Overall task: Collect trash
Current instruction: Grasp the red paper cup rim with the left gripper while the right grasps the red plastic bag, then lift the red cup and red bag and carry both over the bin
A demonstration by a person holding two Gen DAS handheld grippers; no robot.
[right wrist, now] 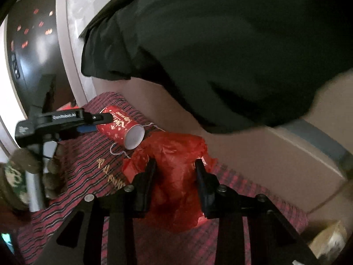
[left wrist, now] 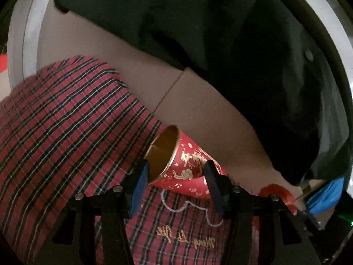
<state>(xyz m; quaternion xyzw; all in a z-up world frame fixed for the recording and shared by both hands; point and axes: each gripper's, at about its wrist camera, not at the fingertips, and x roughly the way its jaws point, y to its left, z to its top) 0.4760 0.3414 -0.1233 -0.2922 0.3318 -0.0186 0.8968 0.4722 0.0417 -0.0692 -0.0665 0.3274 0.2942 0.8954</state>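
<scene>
A red paper cup (left wrist: 189, 172) with gold print lies on its side on a red plaid cloth (left wrist: 66, 121), its open rim towards the upper left. My left gripper (left wrist: 175, 165) straddles it, and the blue pads (left wrist: 139, 185) sit against both sides of the cup. The right wrist view shows the same cup (right wrist: 123, 128) with the left gripper (right wrist: 102, 123) at its rim end. A crumpled red plastic bag (right wrist: 176, 145) fills the gap of my right gripper (right wrist: 174, 162), whose fingers press into it. The bag (left wrist: 275, 193) also shows at the lower right of the left wrist view.
Black fabric (right wrist: 220, 55) drapes over a brown cardboard box (right wrist: 275, 159) right behind the cloth. A white frame (right wrist: 72, 44) and a dark glossy panel (right wrist: 33, 44) stand to the left. A gloved hand (right wrist: 26, 161) holds the left gripper. Tan crumpled material (right wrist: 328, 236) lies at the lower right.
</scene>
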